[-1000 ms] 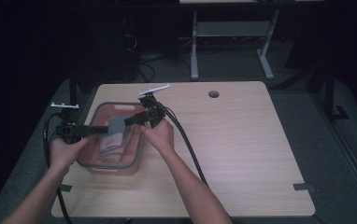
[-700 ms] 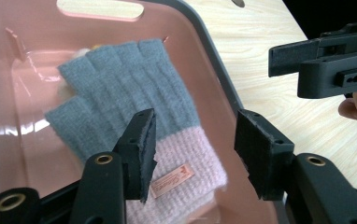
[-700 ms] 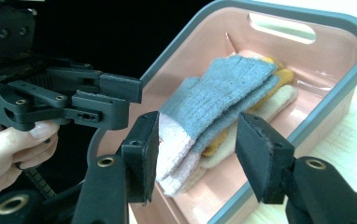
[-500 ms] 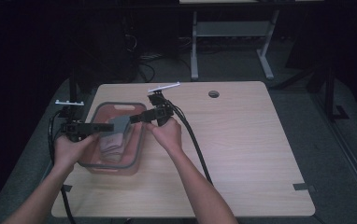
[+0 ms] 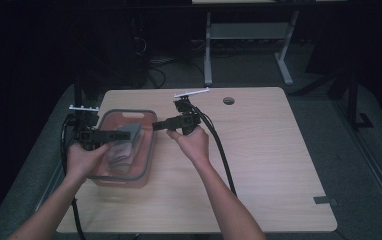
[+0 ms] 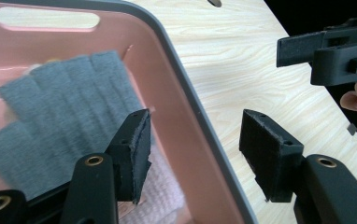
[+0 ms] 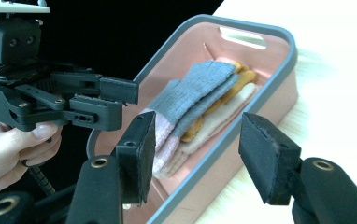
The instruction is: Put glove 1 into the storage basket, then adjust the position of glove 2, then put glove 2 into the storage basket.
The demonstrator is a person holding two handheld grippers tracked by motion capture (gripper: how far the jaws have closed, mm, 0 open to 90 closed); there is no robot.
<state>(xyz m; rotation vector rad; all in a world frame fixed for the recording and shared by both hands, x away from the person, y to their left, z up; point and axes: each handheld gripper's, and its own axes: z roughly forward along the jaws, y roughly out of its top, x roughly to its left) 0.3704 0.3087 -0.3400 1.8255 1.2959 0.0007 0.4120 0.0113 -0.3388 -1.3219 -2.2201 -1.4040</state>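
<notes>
Left claw, jaws spread wide and holding nothing, straddles the near-side grey rim of the pink bin on the left part of the wooden surface. Inside the bin: folded grey glove atop mustard and cream ones. Right claw, jaws likewise wide and empty, hangs just beside the bin's right rim.

Plenty tucked out of sight around the pink bin.

The grey glove covers most of the orange and cream ones beneath it in that bin; the left tongs hide the pile's middle from above; the bin's near end runs off the bottom edge in both gripper views.
</notes>
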